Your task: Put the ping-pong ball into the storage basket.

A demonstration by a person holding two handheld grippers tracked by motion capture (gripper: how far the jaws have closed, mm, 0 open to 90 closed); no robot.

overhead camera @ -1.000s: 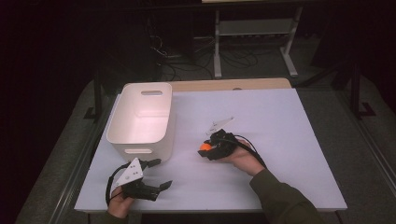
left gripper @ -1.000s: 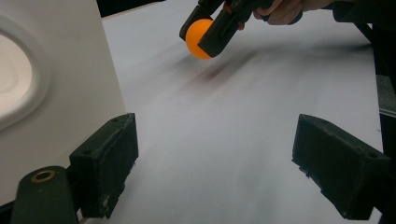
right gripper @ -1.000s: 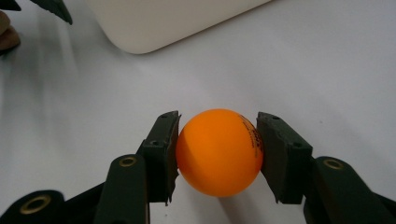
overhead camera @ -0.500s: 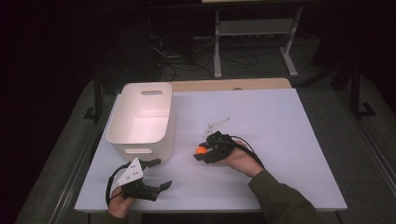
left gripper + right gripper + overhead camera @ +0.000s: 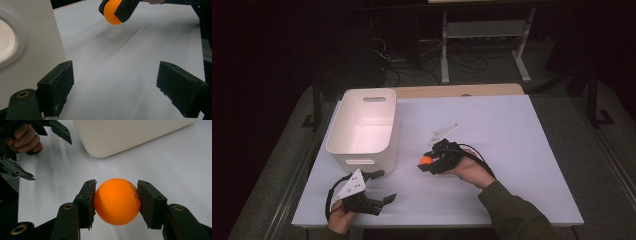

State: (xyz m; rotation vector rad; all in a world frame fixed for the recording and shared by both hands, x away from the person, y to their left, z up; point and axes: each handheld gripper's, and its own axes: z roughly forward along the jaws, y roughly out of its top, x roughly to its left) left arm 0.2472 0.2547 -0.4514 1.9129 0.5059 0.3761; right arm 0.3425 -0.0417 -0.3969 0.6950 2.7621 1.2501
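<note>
Orange and round, the ball [image 5: 117, 201] sits clamped between the two black pads of the right hand-held gripper [image 5: 428, 163], held just above the white worktop [image 5: 522, 145]. Compared with one second ago, this hand-held gripper has moved a little toward the white bin [image 5: 364, 127], which now stands near, on its left in the high view. It seems the carrying step is in progress, and the ball probably goes into the bin next. The left hand-held gripper [image 5: 382, 186] rests at the front edge of the worktop, its jaws wide apart and holding nothing.
</note>
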